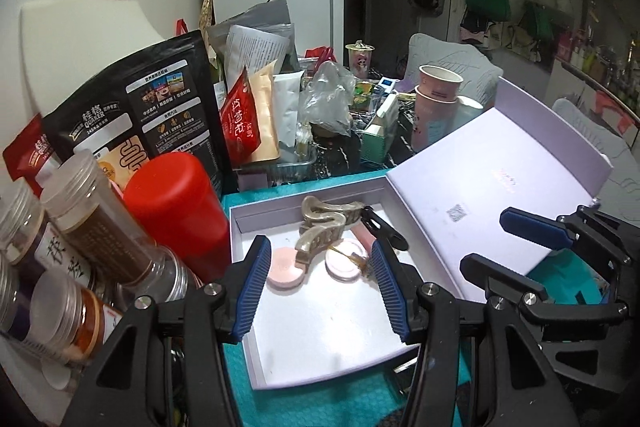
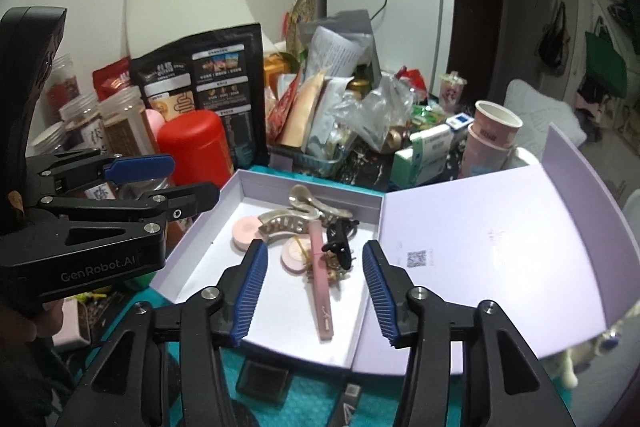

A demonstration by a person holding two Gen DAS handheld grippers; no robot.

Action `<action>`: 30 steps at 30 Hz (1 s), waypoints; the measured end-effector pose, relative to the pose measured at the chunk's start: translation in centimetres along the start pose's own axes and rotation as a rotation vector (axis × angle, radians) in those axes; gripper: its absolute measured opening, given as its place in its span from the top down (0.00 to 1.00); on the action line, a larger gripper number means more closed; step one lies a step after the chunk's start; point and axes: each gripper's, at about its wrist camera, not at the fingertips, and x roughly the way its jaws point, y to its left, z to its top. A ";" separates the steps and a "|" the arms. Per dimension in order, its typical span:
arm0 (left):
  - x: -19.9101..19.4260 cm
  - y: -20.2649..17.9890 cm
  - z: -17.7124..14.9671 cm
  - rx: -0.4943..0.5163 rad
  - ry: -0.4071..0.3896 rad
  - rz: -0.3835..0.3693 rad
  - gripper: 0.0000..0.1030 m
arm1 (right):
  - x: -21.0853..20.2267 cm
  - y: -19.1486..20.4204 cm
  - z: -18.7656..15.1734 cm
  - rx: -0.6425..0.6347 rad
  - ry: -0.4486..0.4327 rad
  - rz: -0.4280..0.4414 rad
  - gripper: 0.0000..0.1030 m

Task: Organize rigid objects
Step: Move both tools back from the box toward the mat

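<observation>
Currently, the left gripper [image 1: 318, 279] is held with its jaws spread wide and nothing between them, above the near part of the open lavender box [image 1: 256, 359]. The right gripper [image 2: 316, 287] is also kept wide and carries nothing; it is placed over the same box [image 2: 192, 255], near its front edge. In the right wrist view the left gripper [image 2: 192, 179] is seen at the left, beside the box.

Inside the box several small things are gathered at the far end. A beige hair claw [image 2: 288, 221] is laid partly over a pink round compact [image 2: 245, 231]. A second round compact [image 2: 294, 255] is found just beside it, and a long pink stick [image 2: 320, 291] is stretched from it toward the front of the box. A black hair clip [image 2: 340, 247] is placed to the right of the stick, touching it or almost so. The lid [image 2: 500, 255] is opened to the right and tilted upward.

The box is set on a teal mat [image 1: 320, 407]. To its left a red canister [image 1: 180, 211] and clear jars [image 1: 92, 215] are stood, and stacked paper cups [image 2: 490, 143] are seen behind the lid.
</observation>
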 end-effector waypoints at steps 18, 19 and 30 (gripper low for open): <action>-4.3 -0.8 -3.7 -0.066 0.014 -0.064 0.20 | -6.2 0.2 -4.7 0.028 -0.029 -0.020 0.43; -4.5 -1.0 -4.0 -0.063 0.012 -0.067 0.20 | -6.3 0.3 -5.1 0.035 -0.026 -0.021 0.43; -5.5 -2.4 -7.6 -0.035 0.023 -0.075 0.20 | -7.0 -0.3 -9.4 0.102 0.019 -0.025 0.43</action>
